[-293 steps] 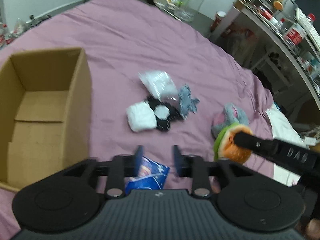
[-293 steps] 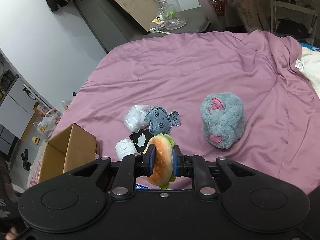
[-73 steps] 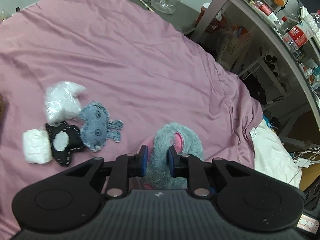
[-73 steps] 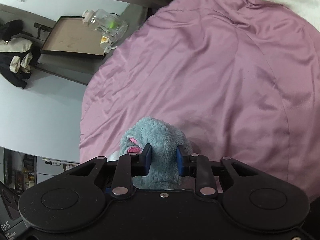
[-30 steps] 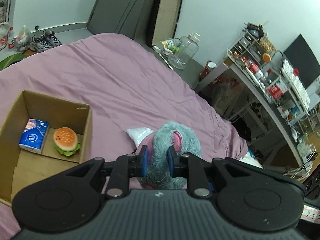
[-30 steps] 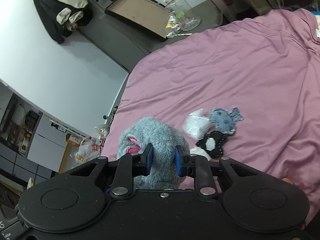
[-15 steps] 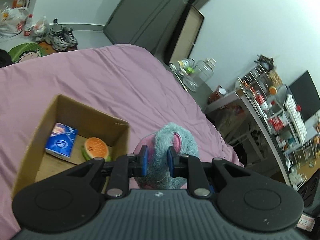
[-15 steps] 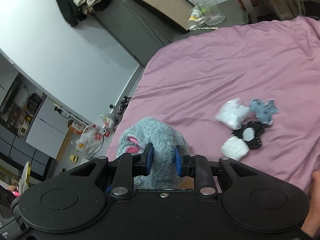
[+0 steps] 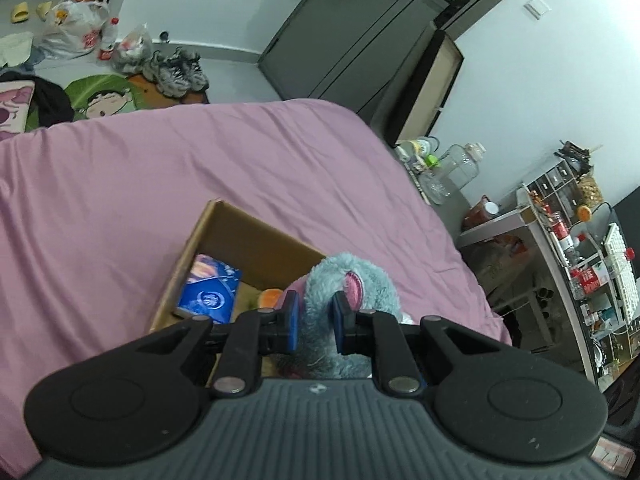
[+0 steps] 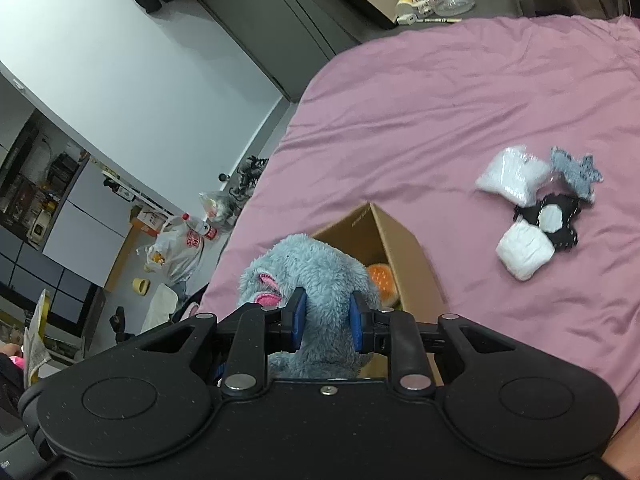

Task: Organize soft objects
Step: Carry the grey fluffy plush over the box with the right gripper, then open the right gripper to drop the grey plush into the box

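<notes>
Both grippers hold the grey-blue plush toy with pink patches (image 9: 352, 280) (image 10: 308, 272) in the air over the open cardboard box (image 9: 224, 228) (image 10: 400, 236). My left gripper (image 9: 314, 320) is shut on one side of it, my right gripper (image 10: 326, 320) on the other. In the box lie a blue tissue pack (image 9: 210, 294) and an orange burger plush (image 9: 270, 295) (image 10: 383, 280), partly hidden by the toy. On the purple bed (image 10: 440, 100), right of the box, lie two white soft bundles (image 10: 512, 178) (image 10: 524, 254), a black-and-white fabric toy (image 10: 554, 216) and a grey fabric toy (image 10: 576, 170).
The bed edge drops to a floor with shoes (image 9: 176, 70), plastic bags (image 9: 76, 36) and a green mat (image 9: 102, 96). A low table with a glass jar (image 9: 460, 172) and a cluttered shelf unit (image 9: 580, 240) stand beyond the bed.
Both grippers have carried the plush toy leftward from the bed to above the box. The box now lies right beneath the toy, and the small fabric items have dropped away to the right.
</notes>
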